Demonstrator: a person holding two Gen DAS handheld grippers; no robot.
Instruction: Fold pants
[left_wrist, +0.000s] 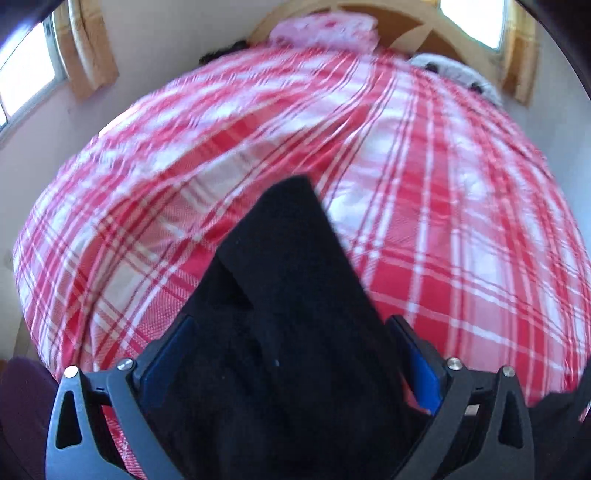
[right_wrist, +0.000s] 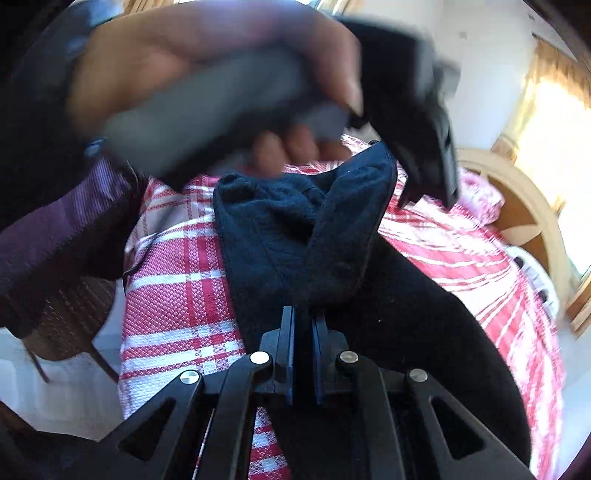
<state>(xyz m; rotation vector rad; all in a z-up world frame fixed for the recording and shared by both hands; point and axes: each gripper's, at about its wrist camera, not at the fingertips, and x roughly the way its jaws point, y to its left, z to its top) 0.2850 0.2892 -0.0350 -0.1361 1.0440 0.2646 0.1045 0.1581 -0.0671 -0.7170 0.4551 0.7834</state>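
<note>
early in the fold, by the look of it: black pants (left_wrist: 295, 280) lying on the red plaid bedspread (left_wrist: 461, 221), legs not yet squared. right gripper (right_wrist: 303, 325) nearly closed, pinching bunched cloth. left gripper (left_wrist: 291, 354) spread wide around the fabric, not gripping.

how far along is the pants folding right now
Early to midway. Done: the black pants lie on the red plaid bedspread, one layer overlapping another. In hand: the right gripper is shut on the cloth; the left gripper straddles it, open. Left: no compact fold shows yet.
</note>
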